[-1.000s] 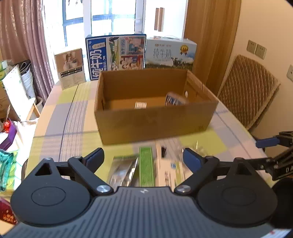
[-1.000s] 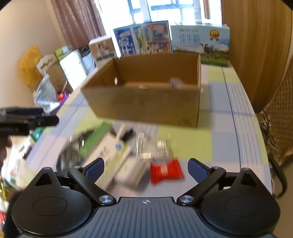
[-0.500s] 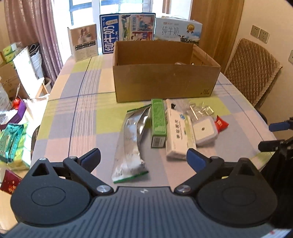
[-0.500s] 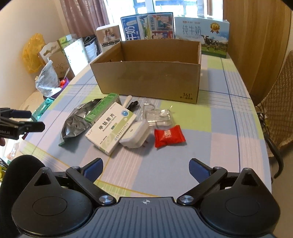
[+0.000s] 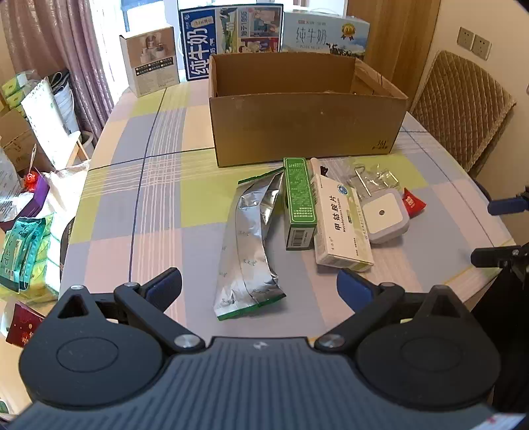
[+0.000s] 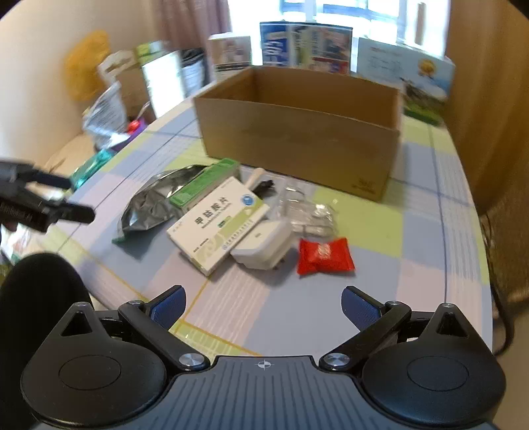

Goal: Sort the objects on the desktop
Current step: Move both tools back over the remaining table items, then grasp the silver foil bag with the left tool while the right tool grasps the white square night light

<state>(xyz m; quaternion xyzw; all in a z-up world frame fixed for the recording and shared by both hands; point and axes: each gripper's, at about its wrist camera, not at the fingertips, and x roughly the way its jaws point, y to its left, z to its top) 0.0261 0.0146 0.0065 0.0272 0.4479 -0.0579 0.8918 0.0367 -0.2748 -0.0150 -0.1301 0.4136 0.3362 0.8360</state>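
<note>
The left gripper (image 5: 259, 284) is wide open and holds nothing; it hovers over the near edge of the table (image 5: 148, 211). Just ahead of it, between its fingers, lies a silver foil pouch (image 5: 253, 244) with a green edge. To the right of the pouch, touching it, is a green carton (image 5: 299, 201), and next to that a white medicine box (image 5: 340, 225).

The right gripper (image 6: 263, 306) is also wide open and empty, above the near part of the table. Ahead of it, a little to the right, lies a red candy packet (image 6: 323, 256). Left of the packet is a white plug-in device (image 6: 263, 243), maybe a night light, which touches the medicine box. Behind them sits some clear plastic packaging (image 6: 305, 208), blurred here. Further back stands an open cardboard box (image 6: 301, 142), with milk cartons (image 5: 231, 31) behind it.
</note>
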